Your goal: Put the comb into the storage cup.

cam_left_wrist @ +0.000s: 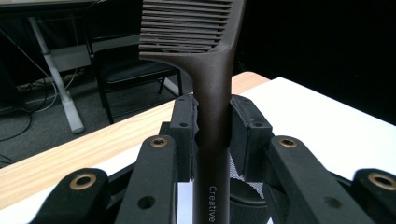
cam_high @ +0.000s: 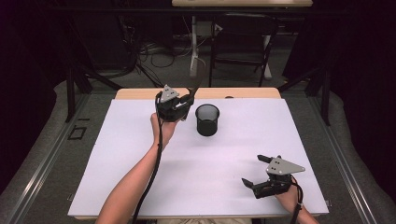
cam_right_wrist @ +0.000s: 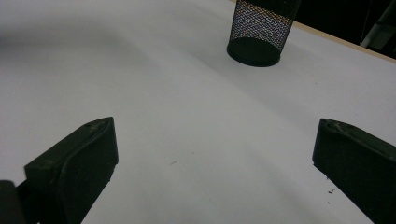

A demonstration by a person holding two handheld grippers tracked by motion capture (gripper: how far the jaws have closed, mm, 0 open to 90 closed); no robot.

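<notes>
**Brown plastic comb pinched in left gripper, mesh cup just beside it**

Brown, matte, hard plastic: the comb [cam_left_wrist: 212, 107] looks light and stiff. The handle is a narrow flat bar, so I judge it will take a firm pinch without bending, but it could pivot between the pads if bumped. The teeth are thin and are the weak part; keep the grip off them. The best hold is mid-handle, below the tooth row, which is where it sits now.

Left gripper [cam_high: 180, 108]: jaws drawn close onto the comb handle, pads [cam_left_wrist: 187, 130] pressing it from both sides. The comb stands upright out of the jaws, teeth end up and well clear above the pads, with the printed lower handle running down behind them. Nothing else touches it.

The black wire-mesh cup [cam_high: 207, 120] stands upright on the white table sheet [cam_high: 140, 158], just beside the left gripper on its right and slightly below; its mesh shows right under the jaws in the left gripper view. It is light and open-topped, so I'd guess it tips if the comb catches the rim.

Right gripper [cam_high: 261, 175]: jaws spread wide, holding nothing, low over the sheet near the person's edge, well apart from the cup and from the left gripper. The cup sits far ahead of its jaws.
</notes>
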